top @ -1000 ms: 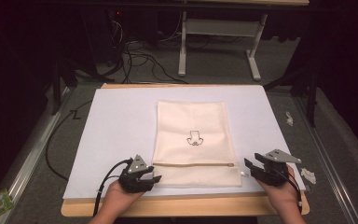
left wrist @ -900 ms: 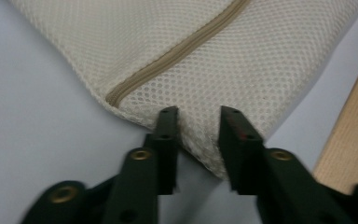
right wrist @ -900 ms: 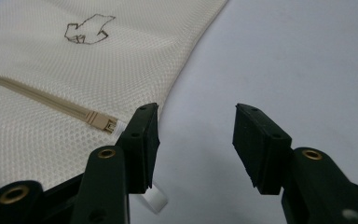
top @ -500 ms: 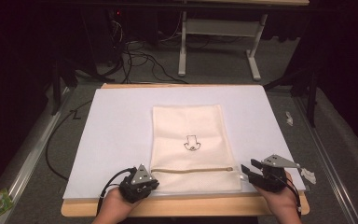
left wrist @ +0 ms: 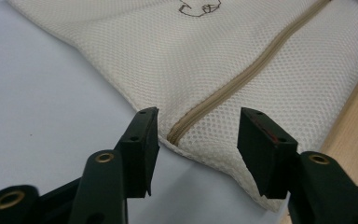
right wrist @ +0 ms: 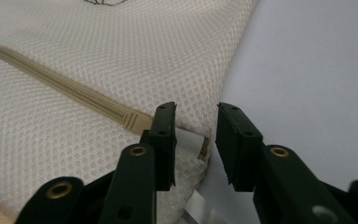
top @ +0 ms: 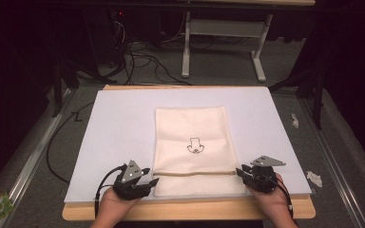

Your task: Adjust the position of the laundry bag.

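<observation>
Dark surroundings framed the scene in the high view, with grey floor (top: 38, 142) carrying loose black cables (top: 138, 52) and the white legs of a second table (top: 259, 61) beyond. Nearer the camera stood the wooden table (top: 195, 209), almost wholly covered by a white sheet (top: 119, 123). On that sheet lay the cream mesh bag (top: 192, 128), flat and roughly centred (its near edge close to the sheet's front border), bearing a small dark line drawing (top: 194, 145) and crossed near its lower end by a tan zipper (top: 195, 174) running from side to side.

At the zipper's left end sat the left gripper (top: 149, 178), held in the person's left hand (top: 116, 209). Its jaws had just been opening; in the left gripper view the left gripper (left wrist: 198, 140) stood released, its pads apart and pressing on nothing, with the closed end of the zipper (left wrist: 223, 95) and the corner of the bag (left wrist: 168, 56) lying between and beyond them. At the zipper's right end sat the right gripper (top: 240, 172), held in the right hand (top: 271, 202). Its jaws had just been closing; in the right gripper view the right gripper (right wrist: 196, 140) showed a narrow gap, the bag's edge (right wrist: 121, 60) and the zipper's end (right wrist: 74, 95) lying just below the left-hand jaw, not clamped. Two small white scraps (top: 313, 178) lay on the floor to the right of the table.
</observation>
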A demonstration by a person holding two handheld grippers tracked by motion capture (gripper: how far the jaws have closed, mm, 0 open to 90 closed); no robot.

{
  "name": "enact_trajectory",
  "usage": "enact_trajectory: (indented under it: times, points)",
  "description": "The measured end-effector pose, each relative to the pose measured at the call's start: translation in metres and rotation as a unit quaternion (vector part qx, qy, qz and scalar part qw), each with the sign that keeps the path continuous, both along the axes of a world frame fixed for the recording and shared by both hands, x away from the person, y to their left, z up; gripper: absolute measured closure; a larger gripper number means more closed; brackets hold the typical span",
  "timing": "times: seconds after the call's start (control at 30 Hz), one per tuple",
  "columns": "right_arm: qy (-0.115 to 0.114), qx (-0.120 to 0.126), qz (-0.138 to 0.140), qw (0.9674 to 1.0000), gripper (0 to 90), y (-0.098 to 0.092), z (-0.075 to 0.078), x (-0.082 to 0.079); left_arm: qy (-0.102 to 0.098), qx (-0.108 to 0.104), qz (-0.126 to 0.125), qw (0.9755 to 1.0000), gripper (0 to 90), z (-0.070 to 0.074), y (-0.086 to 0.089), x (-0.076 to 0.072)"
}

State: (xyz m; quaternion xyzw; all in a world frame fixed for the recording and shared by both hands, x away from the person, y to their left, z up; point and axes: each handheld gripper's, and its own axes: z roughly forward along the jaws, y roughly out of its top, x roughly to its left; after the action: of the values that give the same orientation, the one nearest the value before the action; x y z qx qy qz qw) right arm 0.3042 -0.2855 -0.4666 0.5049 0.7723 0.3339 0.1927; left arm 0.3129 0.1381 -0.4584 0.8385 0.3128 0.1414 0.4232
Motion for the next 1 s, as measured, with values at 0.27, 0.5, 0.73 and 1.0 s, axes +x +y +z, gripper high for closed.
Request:
enact_trajectory:
  times: [0.27, 0.5, 0.73, 1.0]
  points:
    - [0.021, 0.018, 0.017, 0.9995, 65.7, -0.006, -0.006, 0.002, -0.003, -0.006, 0.007, 1.0000, 46.5, 0.001, 0.000, 0.001]
    - [0.023, 0.028, 0.026, 0.9990, 65.6, -0.009, -0.007, 0.003, -0.003, -0.019, 0.009, 0.9998, 45.9, 0.002, 0.002, 0.001]
    - [0.028, 0.029, 0.024, 0.9989, 67.1, -0.009, -0.007, 0.003, 0.007, -0.048, 0.028, 0.9984, 44.7, 0.000, 0.010, 0.007]
    - [0.034, 0.023, 0.038, 0.9984, 82.1, -0.006, -0.004, 0.003, 0.010, -0.069, 0.034, 0.9970, 42.9, 0.003, 0.010, 0.011]
